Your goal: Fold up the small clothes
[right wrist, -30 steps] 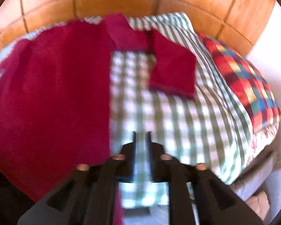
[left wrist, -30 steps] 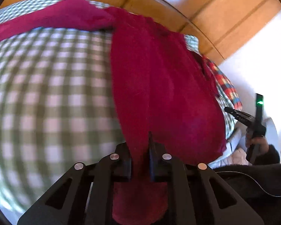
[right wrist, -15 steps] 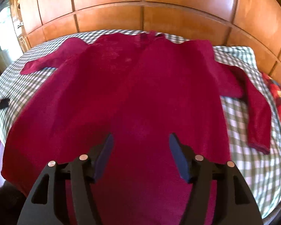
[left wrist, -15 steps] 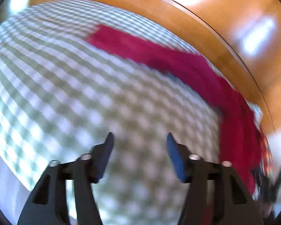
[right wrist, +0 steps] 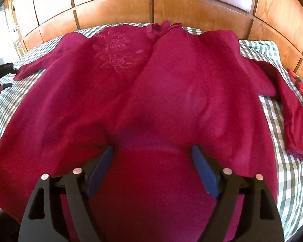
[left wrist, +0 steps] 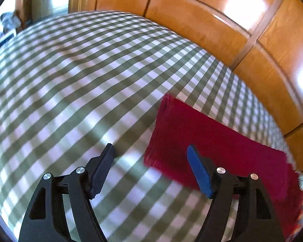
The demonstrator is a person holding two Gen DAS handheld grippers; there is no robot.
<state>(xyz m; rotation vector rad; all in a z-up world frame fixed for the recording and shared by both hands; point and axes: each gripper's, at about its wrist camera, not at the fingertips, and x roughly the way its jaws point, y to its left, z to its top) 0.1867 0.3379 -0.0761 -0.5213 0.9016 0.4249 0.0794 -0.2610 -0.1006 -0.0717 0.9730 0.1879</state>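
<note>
Green-checked bedspread [left wrist: 74,76] under red garment [right wrist: 151,92]; wood-panelled wall [right wrist: 115,6] behind, seemingly.

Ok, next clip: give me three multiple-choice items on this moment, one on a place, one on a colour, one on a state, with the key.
1. Where does the embroidered rose pattern sit on the red garment, in the right wrist view?
A. upper left of its front
B. on the sleeve at the right
C. at the bottom hem

2. What colours is the checked bed cover?
A. blue and yellow
B. green and white
C. black and red

3. How is the left tool?
A. shut on the sleeve
B. shut on the bed cover
C. open, holding nothing

Key: 1 A, the roses lie beside the collar on the left; 2 B, green and white checks surround the garment; 3 C, its fingers stand apart above the cover, beside the sleeve end.
</note>
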